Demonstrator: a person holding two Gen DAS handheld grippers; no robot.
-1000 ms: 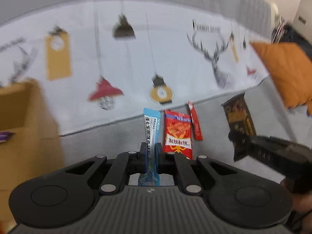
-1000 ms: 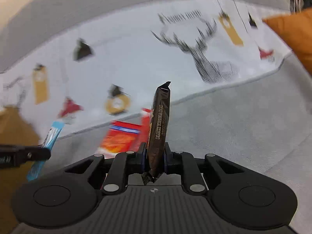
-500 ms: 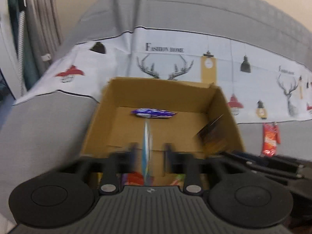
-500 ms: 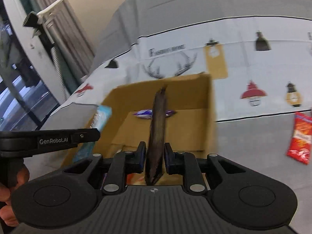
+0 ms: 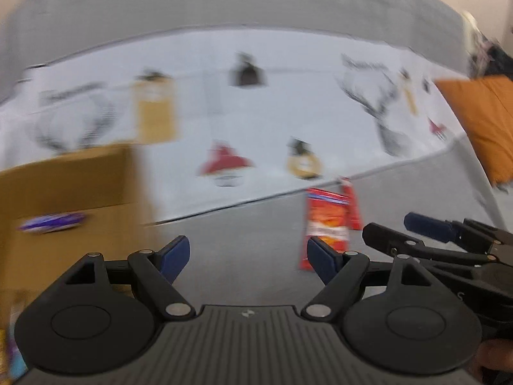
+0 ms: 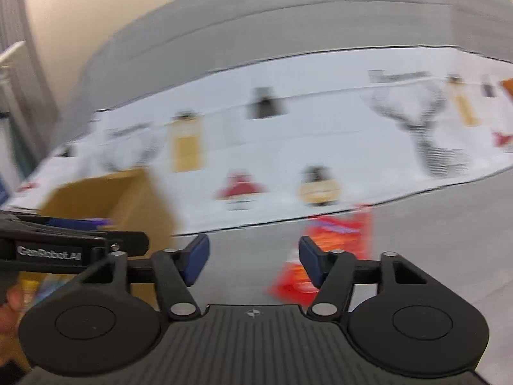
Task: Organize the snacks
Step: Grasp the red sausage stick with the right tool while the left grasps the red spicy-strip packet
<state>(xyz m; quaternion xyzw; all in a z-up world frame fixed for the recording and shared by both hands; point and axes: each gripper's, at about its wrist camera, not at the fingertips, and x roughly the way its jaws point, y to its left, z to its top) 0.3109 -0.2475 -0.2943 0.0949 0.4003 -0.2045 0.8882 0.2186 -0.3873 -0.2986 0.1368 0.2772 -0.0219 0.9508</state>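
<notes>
Both views motion-blurred. Red snack packet lies flat on the grey sofa seat, long axis running away from the camera, its top edge toward the printed white cloth. A slimmer red packet lies just beside it on the right, roughly parallel; whether they touch, cannot tell. In the right wrist view the red snack packet is a smear partly behind the right finger.

Left hand-held gripper: jaws wide apart, nothing between the blue pads. Right hand-held gripper: likewise wide, nothing held.

Change from 0.5 s ago: the left one held a thin blue packet over the box and the right one pinched a dark bar; both are now released and both cameras have swung from the box toward the red packets.

Cardboard box sits at left on the seat, open, with a purple wrapped snack lying crosswise inside. Other contents show only as blurred colour at the lower left edge. Same box in the right view, partly covered by the left gripper's body.

Orange cushion at far right, well apart from the packets. Nothing lies between the grippers and the red packets.
</notes>
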